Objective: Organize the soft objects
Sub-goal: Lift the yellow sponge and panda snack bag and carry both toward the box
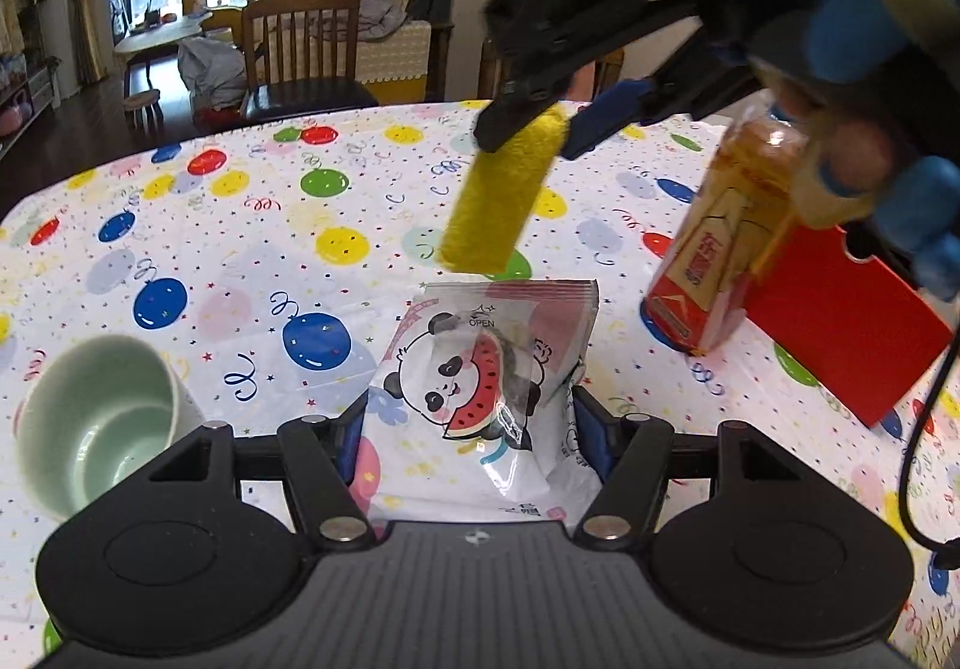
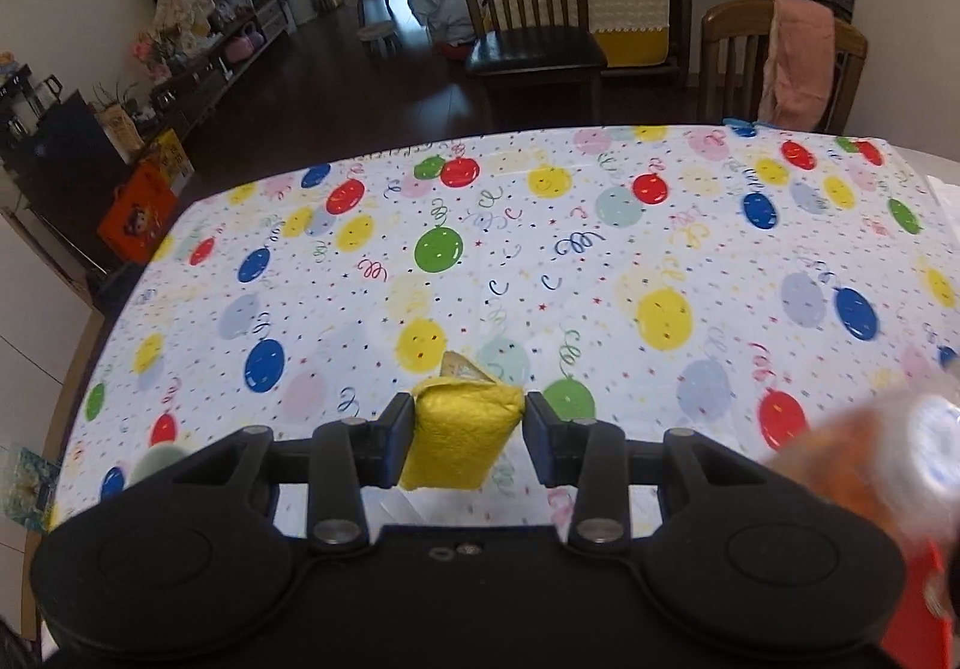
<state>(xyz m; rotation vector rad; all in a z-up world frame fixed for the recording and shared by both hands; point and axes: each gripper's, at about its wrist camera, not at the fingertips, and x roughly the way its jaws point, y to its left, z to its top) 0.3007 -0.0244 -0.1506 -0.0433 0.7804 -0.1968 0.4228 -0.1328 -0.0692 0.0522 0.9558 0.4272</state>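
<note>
Left wrist view: the left gripper [image 1: 468,429] is pinching a white panda-print tissue pack [image 1: 480,387] above the balloon-patterned tablecloth [image 1: 240,249]. At one o'clock, the right gripper [image 1: 528,129] is clamping a fuzzy yellow sponge block [image 1: 498,201] (apparently hanging clear of the table).

Balloon-print table [image 1: 252,249] bears cup [image 1: 99,423], bottle [image 1: 714,249].

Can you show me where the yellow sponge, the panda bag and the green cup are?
yellow sponge [image 1: 501,201]: left wrist view, middle of its fuzzy side.
panda bag [image 1: 474,381]: left wrist view, on the panda picture.
green cup [image 1: 99,423]: left wrist view, inside wall.
</note>
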